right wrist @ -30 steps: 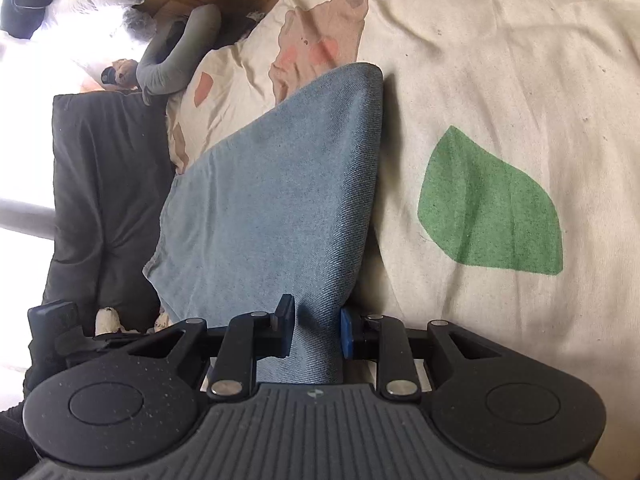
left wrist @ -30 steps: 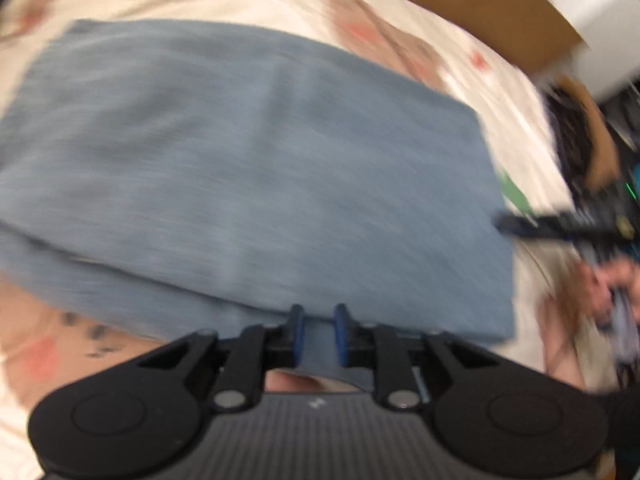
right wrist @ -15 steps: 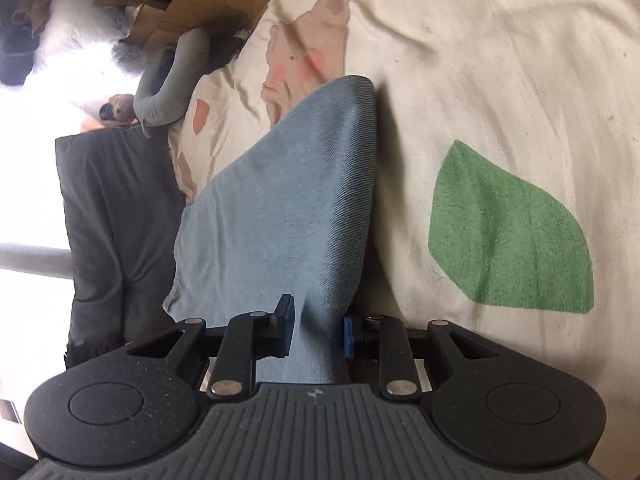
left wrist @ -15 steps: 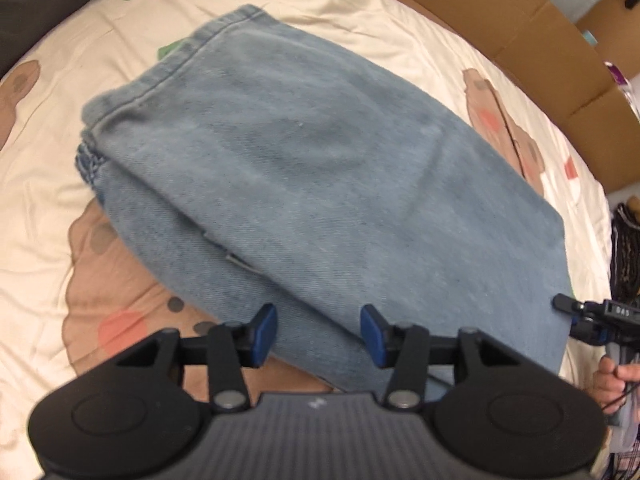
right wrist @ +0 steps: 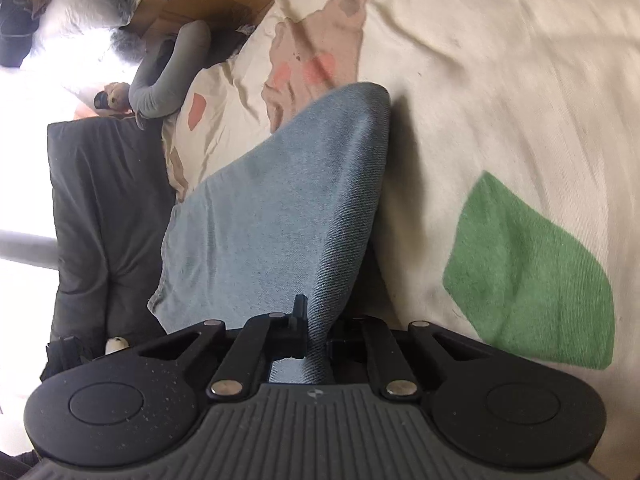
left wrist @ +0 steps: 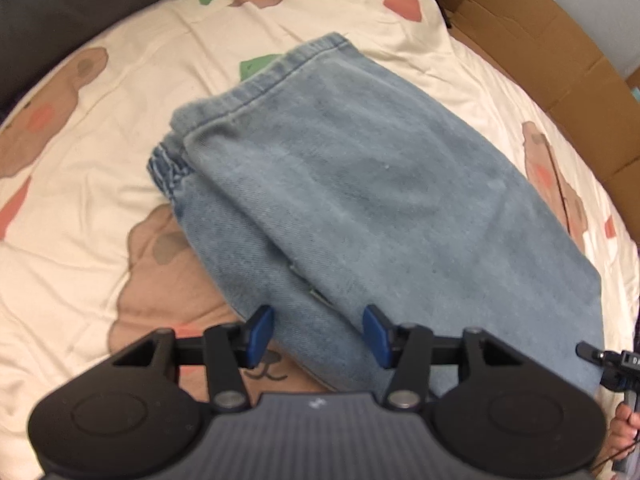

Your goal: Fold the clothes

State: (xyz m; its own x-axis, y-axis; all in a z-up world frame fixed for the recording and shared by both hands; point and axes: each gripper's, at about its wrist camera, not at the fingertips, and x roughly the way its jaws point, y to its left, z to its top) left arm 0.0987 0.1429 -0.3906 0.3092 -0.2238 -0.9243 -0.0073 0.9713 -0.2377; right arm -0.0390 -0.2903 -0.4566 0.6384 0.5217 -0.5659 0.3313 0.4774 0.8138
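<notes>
While the folded jeans (left wrist: pixel 360 200) lie flat on the patterned bedsheet (left wrist: pixel 80 220), the left gripper (left wrist: pixel 318 334) hangs over their near edge, jaws spread and just widened, blue pads (left wrist: pixel 260 334) clear of the denim, nothing pinched. Over on the other side, the right gripper (right wrist: pixel 316 334) has just clamped tight on a fold of the jeans (right wrist: pixel 280 208), denim rising between its fingers beside a green patch (right wrist: pixel 532 280). Cardboard (left wrist: pixel 560 60) lines the bed's far edge.
</notes>
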